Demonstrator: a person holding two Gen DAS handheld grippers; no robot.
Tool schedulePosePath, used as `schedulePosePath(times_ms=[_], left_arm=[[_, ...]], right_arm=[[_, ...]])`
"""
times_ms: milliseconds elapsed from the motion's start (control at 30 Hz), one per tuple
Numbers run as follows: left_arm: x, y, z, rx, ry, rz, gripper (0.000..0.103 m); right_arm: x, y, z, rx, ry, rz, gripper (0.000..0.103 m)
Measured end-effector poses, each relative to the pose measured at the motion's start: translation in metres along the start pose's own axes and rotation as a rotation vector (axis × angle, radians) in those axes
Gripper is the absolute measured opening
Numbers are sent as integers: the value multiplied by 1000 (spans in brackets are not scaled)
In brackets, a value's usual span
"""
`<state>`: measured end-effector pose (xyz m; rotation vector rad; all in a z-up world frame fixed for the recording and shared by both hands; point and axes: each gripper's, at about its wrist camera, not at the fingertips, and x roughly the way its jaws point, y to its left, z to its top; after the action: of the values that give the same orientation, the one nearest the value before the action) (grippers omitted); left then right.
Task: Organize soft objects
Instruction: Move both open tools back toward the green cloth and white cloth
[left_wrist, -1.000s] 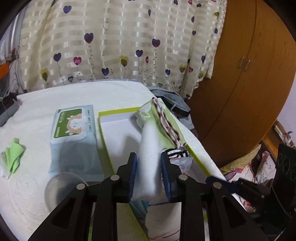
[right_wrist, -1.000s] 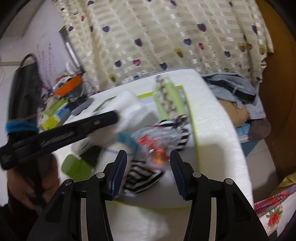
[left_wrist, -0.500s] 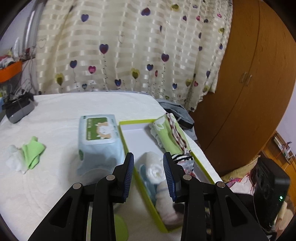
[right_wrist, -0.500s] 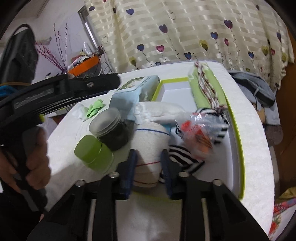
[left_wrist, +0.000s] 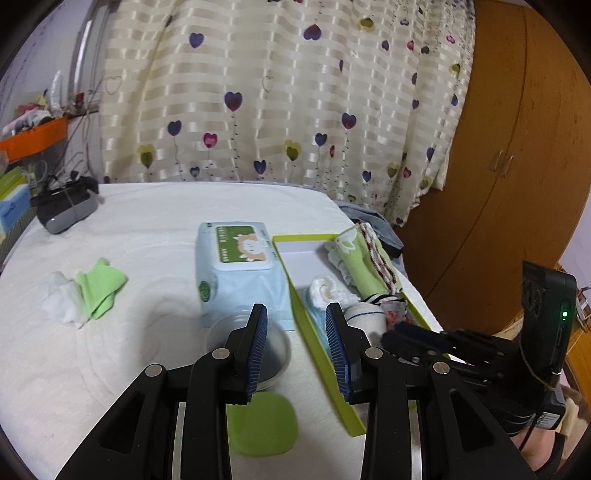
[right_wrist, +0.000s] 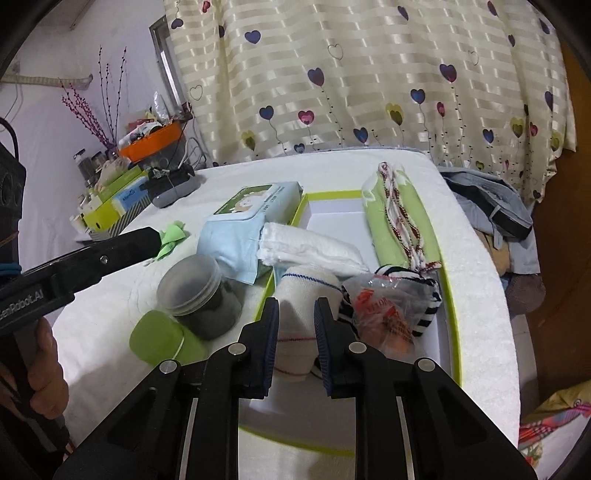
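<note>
Right fingers: the right gripper (right_wrist: 295, 325) is pinched narrow on the white rolled sock (right_wrist: 304, 295), blue pads pressing both flanks of the roll at its near end.
Left fingers: the left gripper (left_wrist: 295, 332) hangs empty, gap wide, above the clear-lidded jar (left_wrist: 255, 350) and the box's near wall.
Sock's spot: inside the green-rimmed box (right_wrist: 452, 314), at its near-left corner, leaning on the rim.
Sock's look: plump, ribbed, cream-white, a thin blue stripe near the top and a red one lower down; it bulges between the pads, so it's squashy.
Neighbours: a folded white cloth (right_wrist: 314, 251) lies just behind, draped over the rim onto the wipes pack (right_wrist: 247, 221); a crinkly plastic packet (right_wrist: 380, 314) on a striped sock (right_wrist: 424, 295) sits right beside it.
Farther out: a green cloth bundle (right_wrist: 399, 225) along the far wall; loose green and white socks (left_wrist: 85, 291) well apart on the counter.
Risk one: the grip is only on the end, so the roll could unfurl or slip out if lifted.
Risk two: any sideways move may drag the packet or snag the draped cloth.
</note>
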<state>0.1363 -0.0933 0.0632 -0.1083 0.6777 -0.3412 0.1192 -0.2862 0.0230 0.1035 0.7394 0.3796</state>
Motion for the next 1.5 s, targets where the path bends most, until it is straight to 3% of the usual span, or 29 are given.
schedulePosePath(times_ms=[67, 200, 767, 1500], left_arm=[[-6, 4, -3, -6, -8, 1, 31], [-15, 8, -10, -12, -12, 13, 31], [-58, 46, -34, -72, -46, 76, 31], [-79, 110, -49, -185, -63, 154, 31]], right_arm=[[-5, 2, -2, 2, -8, -15, 24], [-19, 6, -3, 9, -44, -37, 47], [-49, 48, -5, -48, -98, -25, 47], [-40, 87, 2, -108, -89, 16, 47]])
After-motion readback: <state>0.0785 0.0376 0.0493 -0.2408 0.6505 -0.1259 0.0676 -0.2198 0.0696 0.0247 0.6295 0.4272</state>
